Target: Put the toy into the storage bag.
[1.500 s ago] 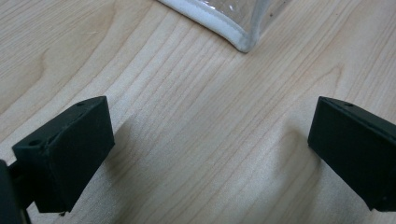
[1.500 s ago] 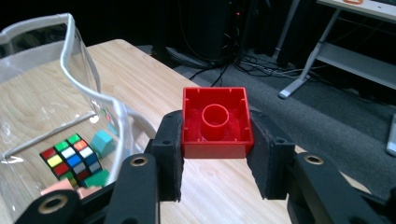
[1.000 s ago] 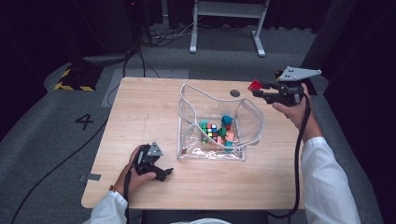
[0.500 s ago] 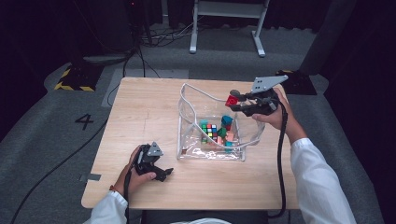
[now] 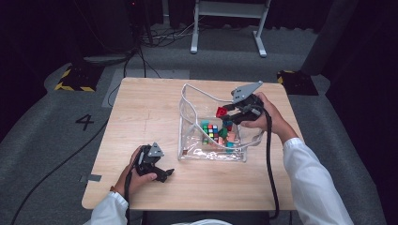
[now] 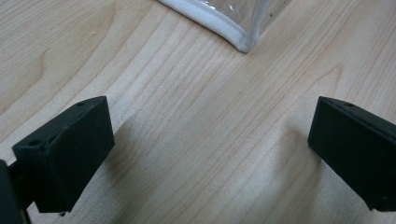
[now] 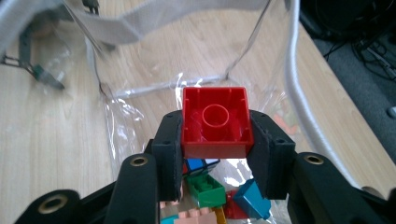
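Note:
A red toy brick [image 7: 215, 121] sits squeezed between the two black jaws of my right gripper [image 7: 215, 149], hollow underside facing the camera. From above, that right gripper [image 5: 224, 112] holds the red brick [image 5: 221, 111] over the open top of a clear plastic bag [image 5: 187, 101] on the wooden table. Inside the bag lie several coloured bricks [image 5: 217, 133] and a small colour cube. My left gripper [image 5: 164, 173] rests near the table's front left edge, open, with bare wood between its jaws [image 6: 210, 154]; the bag's white-trimmed corner [image 6: 243, 42] lies just ahead of it.
The wooden table [image 5: 141, 117] has bare room left of the bag. Beyond it stand a white metal frame [image 5: 230, 18] and cables on the grey floor, with a "4" marking [image 5: 86, 122] at left. A cable [image 5: 268, 154] trails from the right gripper.
My right gripper has carried the red brick leftward and down, from beyond the bag's right side to above its opening. The left gripper has stayed put.

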Tool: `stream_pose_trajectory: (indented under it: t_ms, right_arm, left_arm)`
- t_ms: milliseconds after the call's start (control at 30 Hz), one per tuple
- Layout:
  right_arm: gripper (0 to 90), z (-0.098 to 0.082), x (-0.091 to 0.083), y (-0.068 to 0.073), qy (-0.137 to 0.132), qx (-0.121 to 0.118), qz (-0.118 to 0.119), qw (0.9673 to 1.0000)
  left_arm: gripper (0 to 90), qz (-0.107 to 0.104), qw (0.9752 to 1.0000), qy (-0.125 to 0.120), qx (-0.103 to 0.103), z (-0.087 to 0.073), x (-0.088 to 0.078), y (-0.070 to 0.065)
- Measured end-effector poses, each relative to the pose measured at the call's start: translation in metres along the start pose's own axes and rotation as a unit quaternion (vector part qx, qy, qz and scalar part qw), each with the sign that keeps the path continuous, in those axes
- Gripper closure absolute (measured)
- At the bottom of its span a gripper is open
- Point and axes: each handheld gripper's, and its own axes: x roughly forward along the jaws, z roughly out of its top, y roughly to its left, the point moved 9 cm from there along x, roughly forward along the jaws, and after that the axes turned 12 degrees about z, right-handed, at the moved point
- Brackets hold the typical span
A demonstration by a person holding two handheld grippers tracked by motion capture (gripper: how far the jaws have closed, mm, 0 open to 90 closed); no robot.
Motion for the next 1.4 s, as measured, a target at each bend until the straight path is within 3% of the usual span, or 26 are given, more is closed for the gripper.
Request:
stream_pose_trajectory:
  t_ms: [267,467,633,1033,1133,1167,1400]
  right_arm:
    - [59.2,-0.018,0.017,-0.007,0.074,0.003,-0.004,0.9972]
    - [59.3,-0.037,0.025,-0.012,0.137,0.008,-0.007,0.9905]
    - [59.2,-0.051,0.025,-0.014,0.187,0.022,-0.012,0.9820]
    - [59.2,-0.080,0.010,-0.018,0.235,0.039,-0.021,0.9710]
    - [59.2,-0.085,0.005,-0.017,0.238,0.042,-0.022,0.9701]
    - [59.2,-0.086,0.004,-0.017,0.239,0.032,-0.019,0.9702]
    - [59.2,-0.092,0.000,-0.012,0.259,0.034,-0.019,0.9650]
  left_arm:
    - [0.4,0.000,1.0000,0.000,0.000,0.000,0.000,0.000]
    - [0.4,0.000,1.0000,0.000,0.000,0.000,0.000,0.000]
    - [0.4,0.000,1.0000,0.000,0.000,0.000,0.000,0.000]
    - [0.4,0.000,1.0000,0.000,0.000,0.000,0.000,0.000]
    - [0.4,0.000,1.0000,0.000,0.000,0.000,0.000,0.000]
    - [0.4,0.000,1.0000,0.000,0.001,0.000,0.000,0.000]
    - [0.4,0.000,1.0000,-0.001,0.001,0.000,0.000,0.000]
